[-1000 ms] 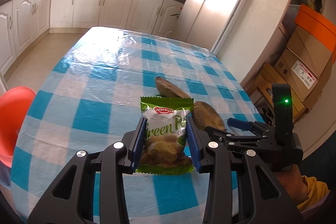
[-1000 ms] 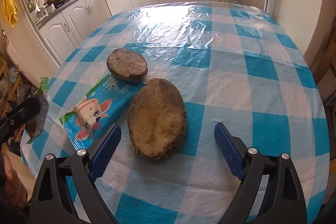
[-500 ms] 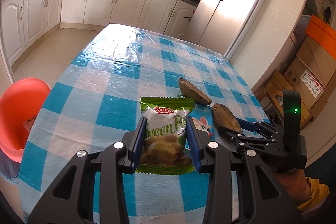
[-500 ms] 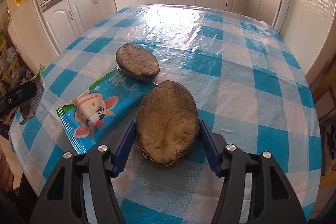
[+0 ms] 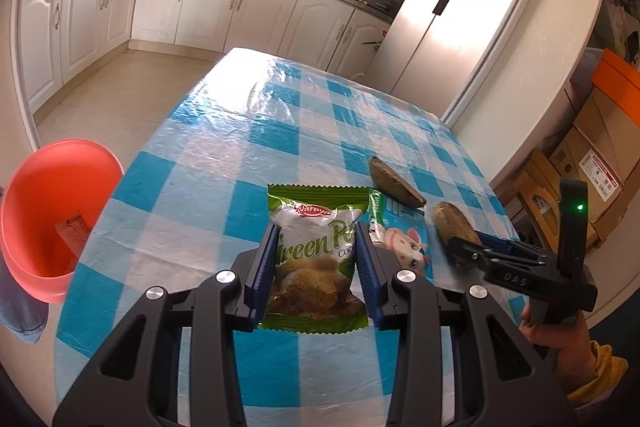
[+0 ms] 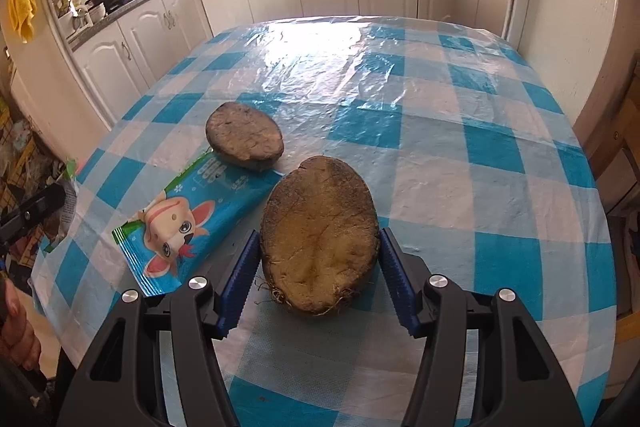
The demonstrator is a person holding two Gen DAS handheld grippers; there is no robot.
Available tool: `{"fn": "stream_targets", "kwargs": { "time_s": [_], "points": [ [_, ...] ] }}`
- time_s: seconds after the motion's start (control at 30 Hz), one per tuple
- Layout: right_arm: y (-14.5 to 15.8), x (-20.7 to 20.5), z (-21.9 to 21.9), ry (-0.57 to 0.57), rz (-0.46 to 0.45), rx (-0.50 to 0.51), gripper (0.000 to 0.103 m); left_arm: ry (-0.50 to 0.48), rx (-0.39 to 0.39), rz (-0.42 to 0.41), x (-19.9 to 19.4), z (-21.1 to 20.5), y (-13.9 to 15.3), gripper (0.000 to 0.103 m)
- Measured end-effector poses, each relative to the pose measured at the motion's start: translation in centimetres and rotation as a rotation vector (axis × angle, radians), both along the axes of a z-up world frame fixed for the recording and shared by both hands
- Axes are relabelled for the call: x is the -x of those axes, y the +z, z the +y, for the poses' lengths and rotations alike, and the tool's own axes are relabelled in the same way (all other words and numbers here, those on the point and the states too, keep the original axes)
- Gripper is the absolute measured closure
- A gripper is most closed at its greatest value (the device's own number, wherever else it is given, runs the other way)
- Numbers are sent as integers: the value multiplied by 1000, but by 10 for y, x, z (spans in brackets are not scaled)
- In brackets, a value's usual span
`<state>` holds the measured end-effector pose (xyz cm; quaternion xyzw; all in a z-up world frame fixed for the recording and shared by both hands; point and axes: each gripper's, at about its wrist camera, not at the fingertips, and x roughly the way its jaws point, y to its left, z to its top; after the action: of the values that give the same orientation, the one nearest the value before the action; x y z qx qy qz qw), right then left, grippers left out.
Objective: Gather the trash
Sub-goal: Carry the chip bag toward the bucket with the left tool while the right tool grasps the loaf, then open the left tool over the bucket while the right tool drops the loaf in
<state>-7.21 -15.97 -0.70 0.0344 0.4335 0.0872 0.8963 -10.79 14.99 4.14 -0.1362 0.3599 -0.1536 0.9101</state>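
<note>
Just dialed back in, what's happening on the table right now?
A person is clearing trash with two handheld grippers. The left gripper is shut on a green snack packet, with an orange bin off the table's left edge. The right gripper is clamped around the nearer brown husk half. The other half and a blue wrapper lie on the checked tablecloth.

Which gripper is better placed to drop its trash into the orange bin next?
Left. The left gripper is shut on the green snack packet, and the orange bin sits just beside the table on its side.
</note>
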Motion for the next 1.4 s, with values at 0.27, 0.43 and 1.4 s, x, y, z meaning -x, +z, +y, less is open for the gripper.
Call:
{"fn": "stream_targets", "kwargs": {
  "time_s": [0.27,0.43,1.4],
  "points": [
    [19,-2,6,9,-30,-19,43,47,-4,-5,0,22,-3,63],
    [36,-6,20,42,-51,-41,43,91,-4,-16,1,40,-1,63],
    [77,-63,247,524,-21,-193,43,477,-61,-11,-6,207,-10,63]
  ]
}}
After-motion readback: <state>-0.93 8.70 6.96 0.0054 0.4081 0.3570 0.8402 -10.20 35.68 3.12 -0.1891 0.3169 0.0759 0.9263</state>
